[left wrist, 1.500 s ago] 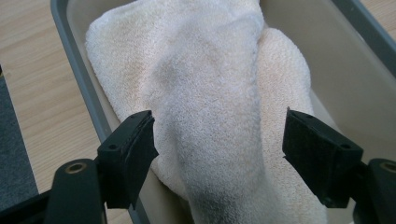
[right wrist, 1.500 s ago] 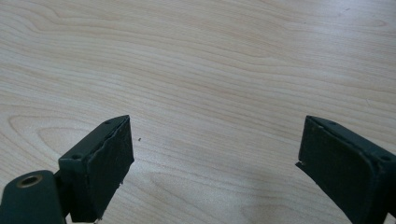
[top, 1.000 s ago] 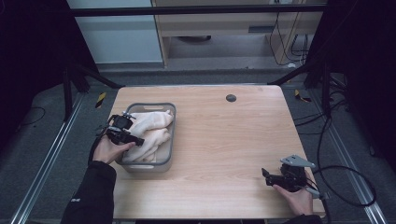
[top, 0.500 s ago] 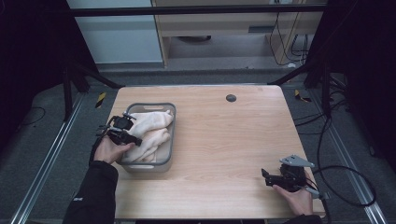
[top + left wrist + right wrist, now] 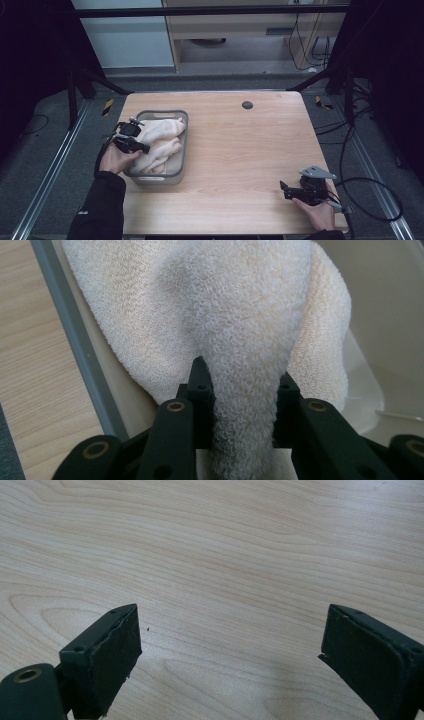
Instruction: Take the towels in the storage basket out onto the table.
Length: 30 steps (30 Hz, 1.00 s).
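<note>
Pale wooden table [image 5: 240,150] on a dark framed rig, grey floor around, small dark disc [image 5: 247,105] near far edge. Grey plastic bin [image 5: 183,150] at left portion of table, holding cream terry towel [image 5: 157,142] heaped inside. Left gripper [image 5: 131,144] over near-left rim of bin, jaws clamped on a bunched fold of towel [image 5: 245,405]; cloth rising between both jaws in left gripper view. Right gripper [image 5: 295,191] resting low at near-right corner, jaws spread wide over bare wood [image 5: 225,580], holding nothing.

Progress, as judged: grasp secured, towel mostly within bin, not yet lifted clear; extraction and laying out on table remaining.

Clearance: bin walls close on both sides of grasped fold; broad open tabletop between bin and right gripper, unobstructed. Right gripper near table's front edge.
</note>
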Each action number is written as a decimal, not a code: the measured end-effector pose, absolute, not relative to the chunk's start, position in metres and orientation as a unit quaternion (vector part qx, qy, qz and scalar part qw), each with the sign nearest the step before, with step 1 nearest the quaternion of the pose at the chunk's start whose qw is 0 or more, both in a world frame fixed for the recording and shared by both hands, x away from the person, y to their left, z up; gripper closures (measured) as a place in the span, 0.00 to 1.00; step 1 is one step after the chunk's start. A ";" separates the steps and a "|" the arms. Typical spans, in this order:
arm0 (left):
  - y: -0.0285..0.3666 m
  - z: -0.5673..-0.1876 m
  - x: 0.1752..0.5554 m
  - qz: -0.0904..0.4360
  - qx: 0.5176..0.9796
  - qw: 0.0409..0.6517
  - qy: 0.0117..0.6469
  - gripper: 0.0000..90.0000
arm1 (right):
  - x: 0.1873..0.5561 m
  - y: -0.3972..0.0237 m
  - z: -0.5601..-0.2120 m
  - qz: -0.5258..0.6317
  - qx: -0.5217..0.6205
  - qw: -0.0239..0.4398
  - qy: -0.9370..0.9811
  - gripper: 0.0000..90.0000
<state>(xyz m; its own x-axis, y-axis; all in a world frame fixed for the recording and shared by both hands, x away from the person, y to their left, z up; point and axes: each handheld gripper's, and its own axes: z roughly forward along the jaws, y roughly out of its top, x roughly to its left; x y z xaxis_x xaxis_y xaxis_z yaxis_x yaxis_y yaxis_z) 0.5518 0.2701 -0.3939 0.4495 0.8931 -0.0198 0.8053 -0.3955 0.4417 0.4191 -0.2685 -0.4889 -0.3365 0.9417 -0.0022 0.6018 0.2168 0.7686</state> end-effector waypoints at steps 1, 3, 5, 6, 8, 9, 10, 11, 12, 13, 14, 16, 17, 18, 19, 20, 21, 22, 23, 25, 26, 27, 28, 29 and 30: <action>0.270 -0.392 0.551 0.113 0.827 0.200 0.513 0.79 | 0.419 -0.268 -0.489 0.346 0.522 0.246 0.740 0.10; 0.271 -0.388 0.550 0.116 0.824 0.207 0.515 0.79 | 0.419 -0.268 -0.489 0.346 0.522 0.246 0.740 0.10; 0.271 -0.383 0.549 0.120 0.821 0.213 0.516 0.79 | 0.419 -0.268 -0.489 0.346 0.523 0.243 0.740 0.10; 0.272 -0.381 0.547 0.121 0.819 0.216 0.517 0.79 | 0.419 -0.268 -0.489 0.346 0.522 0.243 0.740 0.10; 0.272 -0.375 0.545 0.125 0.818 0.223 0.515 0.79 | 0.419 -0.268 -0.489 0.346 0.523 0.243 0.740 0.10; 0.271 -0.372 0.544 0.127 0.817 0.227 0.515 0.79 | 0.419 -0.268 -0.489 0.347 0.523 0.243 0.739 0.10; 0.271 -0.369 0.543 0.129 0.817 0.230 0.514 0.79 | 0.419 -0.268 -0.489 0.346 0.523 0.244 0.740 0.10; 0.271 -0.366 0.542 0.131 0.815 0.234 0.513 0.79 | 0.419 -0.268 -0.489 0.346 0.522 0.246 0.740 0.10; 0.271 -0.362 0.540 0.133 0.815 0.238 0.512 0.80 | 0.419 -0.268 -0.489 0.347 0.523 0.244 0.739 0.10; 0.271 -0.358 0.539 0.135 0.813 0.243 0.512 0.80 | 0.419 -0.268 -0.489 0.347 0.523 0.243 0.739 0.10; 0.271 -0.355 0.538 0.137 0.812 0.247 0.511 0.80 | 0.419 -0.268 -0.489 0.346 0.522 0.244 0.740 0.10; 0.271 -0.347 0.536 0.140 0.810 0.255 0.510 0.80 | 0.419 -0.268 -0.489 0.346 0.523 0.243 0.740 0.10; 0.271 -0.344 0.534 0.143 0.810 0.258 0.508 0.80 | 0.419 -0.268 -0.489 0.346 0.522 0.244 0.740 0.10; 0.271 -0.340 0.533 0.144 0.808 0.263 0.507 0.80 | 0.419 -0.268 -0.489 0.347 0.523 0.243 0.739 0.10; 0.271 -0.337 0.531 0.146 0.808 0.266 0.505 0.80 | 0.419 -0.268 -0.489 0.347 0.523 0.243 0.740 0.10; 0.270 -0.334 0.530 0.149 0.807 0.270 0.504 0.80 | 0.419 -0.268 -0.489 0.347 0.523 0.243 0.739 0.10; 0.270 -0.330 0.528 0.151 0.807 0.273 0.501 0.80 | 0.419 -0.268 -0.489 0.346 0.523 0.244 0.740 0.10; 0.269 -0.327 0.527 0.152 0.808 0.277 0.498 0.80 | 0.419 -0.268 -0.489 0.346 0.523 0.244 0.740 0.10; 0.268 -0.325 0.526 0.153 0.808 0.280 0.496 0.80 | 0.419 -0.268 -0.489 0.347 0.523 0.242 0.740 0.10; 0.266 -0.320 0.523 0.152 0.809 0.287 0.490 0.80 | 0.419 -0.268 -0.489 0.345 0.521 0.245 0.741 0.10; 0.265 -0.317 0.522 0.154 0.810 0.288 0.487 0.80 | 0.419 -0.268 -0.489 0.345 0.522 0.244 0.741 0.10; 0.263 -0.315 0.521 0.155 0.810 0.290 0.485 0.80 | 0.419 -0.268 -0.489 0.346 0.521 0.244 0.741 0.10; 0.261 -0.312 0.520 0.157 0.813 0.290 0.481 0.80 | 0.419 -0.268 -0.489 0.345 0.521 0.245 0.741 0.10; 0.260 -0.310 0.519 0.159 0.813 0.291 0.478 0.80 | 0.419 -0.268 -0.489 0.345 0.520 0.245 0.742 0.10; 0.258 -0.307 0.518 0.160 0.813 0.293 0.476 0.80 | 0.419 -0.268 -0.489 0.345 0.520 0.245 0.742 0.10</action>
